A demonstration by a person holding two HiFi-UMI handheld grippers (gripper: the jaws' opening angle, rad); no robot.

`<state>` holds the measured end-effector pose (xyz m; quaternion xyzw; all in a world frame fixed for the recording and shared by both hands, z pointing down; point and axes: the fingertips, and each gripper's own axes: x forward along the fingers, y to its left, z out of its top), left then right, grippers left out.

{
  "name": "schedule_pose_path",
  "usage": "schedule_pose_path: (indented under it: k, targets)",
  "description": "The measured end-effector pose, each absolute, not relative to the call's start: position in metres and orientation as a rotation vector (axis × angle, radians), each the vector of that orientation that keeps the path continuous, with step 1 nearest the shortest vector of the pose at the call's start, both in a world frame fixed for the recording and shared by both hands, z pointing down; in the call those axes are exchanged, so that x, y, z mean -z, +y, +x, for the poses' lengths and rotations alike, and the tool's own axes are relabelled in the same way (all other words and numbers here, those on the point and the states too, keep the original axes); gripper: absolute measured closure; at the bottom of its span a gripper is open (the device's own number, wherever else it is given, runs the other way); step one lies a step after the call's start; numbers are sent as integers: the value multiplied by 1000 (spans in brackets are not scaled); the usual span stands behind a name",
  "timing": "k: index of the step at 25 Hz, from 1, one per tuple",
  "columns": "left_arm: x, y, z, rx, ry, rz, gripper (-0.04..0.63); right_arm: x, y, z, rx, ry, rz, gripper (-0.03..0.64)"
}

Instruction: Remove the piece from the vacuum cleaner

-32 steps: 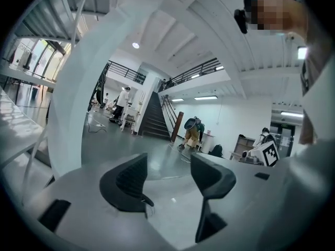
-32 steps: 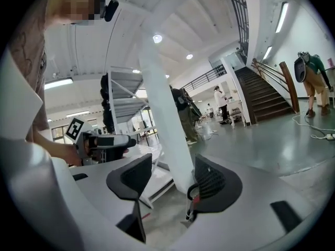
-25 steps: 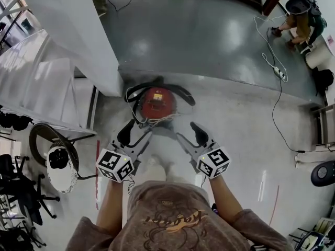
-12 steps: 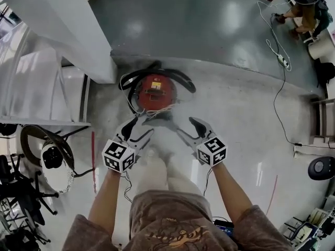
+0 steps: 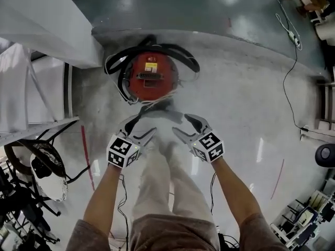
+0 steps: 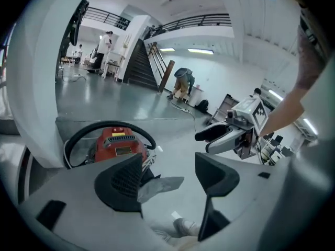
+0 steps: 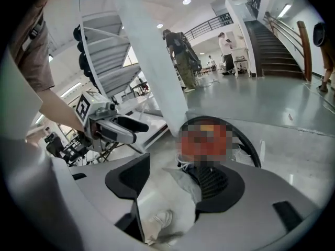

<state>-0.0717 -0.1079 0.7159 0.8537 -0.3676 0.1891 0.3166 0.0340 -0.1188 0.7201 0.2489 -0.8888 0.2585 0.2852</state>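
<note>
Red vacuum cleaner [image 5: 152, 76], ringed by its black hose [image 5: 177, 48], sits just beyond your left gripper [image 5: 140, 127] and right gripper [image 5: 183, 125], both with jaws apart, gripping nothing.

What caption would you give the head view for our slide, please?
Left gripper and right gripper, both open, poised before the red vacuum cleaner.

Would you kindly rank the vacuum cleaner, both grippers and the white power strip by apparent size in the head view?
1. Vacuum cleaner, hose included.
2. Left gripper and right gripper: alike, unranked; both nearer the camera.
3. White power strip.
</note>
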Motion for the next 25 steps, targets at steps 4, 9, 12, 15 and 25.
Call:
schedule_pose_path:
  k: [4, 9, 12, 15, 25]
  targets:
    - [-776, -111, -65, -554, -921, 2233, 304, -776, -118, 31, -710, -2344, 642, 365]
    - [-842, -112, -57, -631, -868, 2216, 302, -837, -121, 34, -708, -2301, 636, 365]
    - [-878, -111, -57, -681, -849, 2206, 296, -867, -117, 30, -683, -2285, 608, 365]
    - [-904, -113, -46, -701, -813, 2200, 296, -890, -114, 25, -622, -2273, 530, 365]
    - [-935, -121, -36, -854, -733, 2250, 347, -930, -127, 6, -578, -2203, 441, 367]
